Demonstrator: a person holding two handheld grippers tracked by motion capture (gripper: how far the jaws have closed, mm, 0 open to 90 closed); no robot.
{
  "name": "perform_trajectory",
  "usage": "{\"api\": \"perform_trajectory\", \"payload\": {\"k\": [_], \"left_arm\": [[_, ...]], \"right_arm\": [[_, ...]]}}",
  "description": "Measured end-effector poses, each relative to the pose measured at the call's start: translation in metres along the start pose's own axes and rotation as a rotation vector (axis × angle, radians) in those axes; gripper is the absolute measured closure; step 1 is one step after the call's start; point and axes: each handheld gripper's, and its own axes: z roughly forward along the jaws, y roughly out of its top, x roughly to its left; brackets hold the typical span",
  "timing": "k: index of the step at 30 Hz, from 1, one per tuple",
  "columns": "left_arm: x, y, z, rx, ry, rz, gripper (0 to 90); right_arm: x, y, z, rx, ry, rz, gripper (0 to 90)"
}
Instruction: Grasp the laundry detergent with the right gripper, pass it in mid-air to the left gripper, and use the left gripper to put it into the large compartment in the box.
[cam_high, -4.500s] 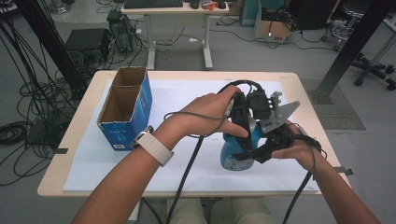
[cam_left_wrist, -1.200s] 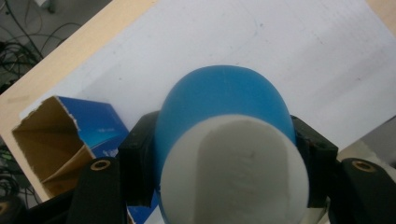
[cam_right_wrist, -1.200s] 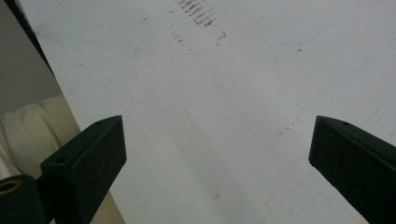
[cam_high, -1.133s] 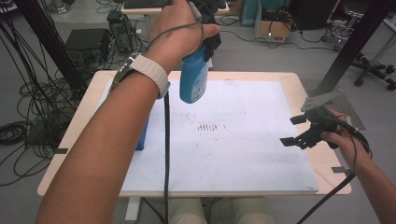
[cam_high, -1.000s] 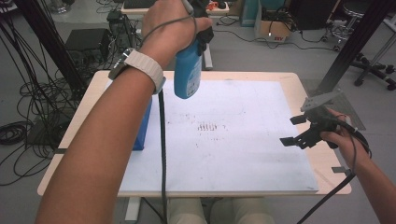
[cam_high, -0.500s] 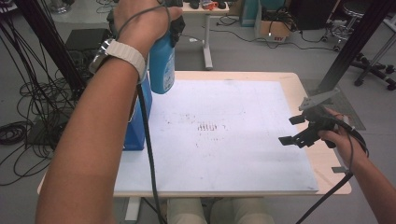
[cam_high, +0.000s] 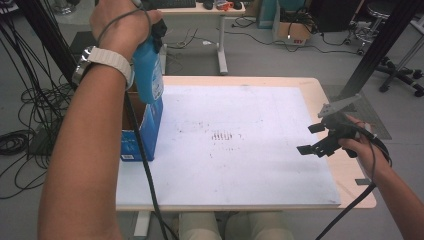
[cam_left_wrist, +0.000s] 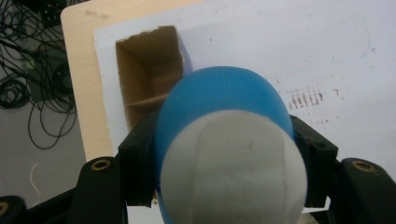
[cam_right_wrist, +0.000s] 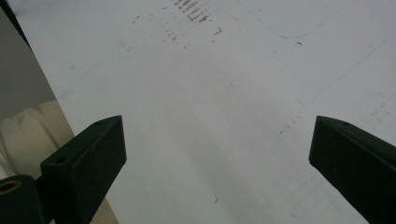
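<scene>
The left gripper (cam_left_wrist: 224, 154) is clamped on a blue bottle (cam_high: 148, 75), its black jaws pressing the bottle's two sides, and the bottle hangs upright in the air, its long axis running top to bottom. The relation that matters is bottle to box: the open cardboard box (cam_high: 142, 127) stands at the left edge of the table (cam_high: 345, 185), on the left margin of the white sheet (cam_high: 250, 160), and in the high view the bottle's base sits over the box's far end. In the left gripper view the box's mouth (cam_left_wrist: 149, 79) lies beyond the bottle and to the left of it, so the bottle looks not quite centred over the opening; a little more travel toward that side, then a straight lowering, seems needed. The right gripper (cam_high: 316, 138) rests with its jaws wide apart and empty near the table's right edge, well apart from the box, so the left hand (cam_high: 122, 25) is far the nearer.
</scene>
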Motion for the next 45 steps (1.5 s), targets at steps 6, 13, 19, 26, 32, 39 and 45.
{"api": "perform_trajectory", "payload": {"k": [6, 13, 19, 26, 32, 39, 45], "left_arm": [[0.012, -0.006, 0.004, -0.001, 0.034, -0.013, 37.5], [0.027, -0.012, 0.013, 0.013, 0.039, -0.044, 37.5], [0.04, -0.019, 0.021, 0.026, 0.033, -0.077, 37.4], [0.048, -0.027, 0.031, 0.024, 0.037, -0.094, 37.5], [0.051, -0.032, 0.045, 0.037, 0.031, -0.094, 37.4], [0.053, -0.035, 0.059, 0.041, 0.022, -0.095, 37.5], [0.056, -0.037, 0.071, 0.048, 0.023, -0.089, 37.5]], "right_arm": [[0.001, 0.001, 0.003, 0.004, 0.002, 0.015, 4.2], [0.0, 0.001, 0.004, 0.007, 0.005, -0.008, 4.1], [0.001, 0.001, 0.005, 0.009, 0.01, -0.004, 4.1], [0.001, 0.002, 0.007, -0.001, 0.012, 0.003, 4.2], [0.001, 0.002, 0.008, 0.0, 0.014, -0.008, 4.2], [0.001, 0.001, 0.007, 0.005, 0.015, 0.002, 4.2], [0.0, 0.001, 0.008, 0.008, 0.014, 0.008, 4.1]]}}
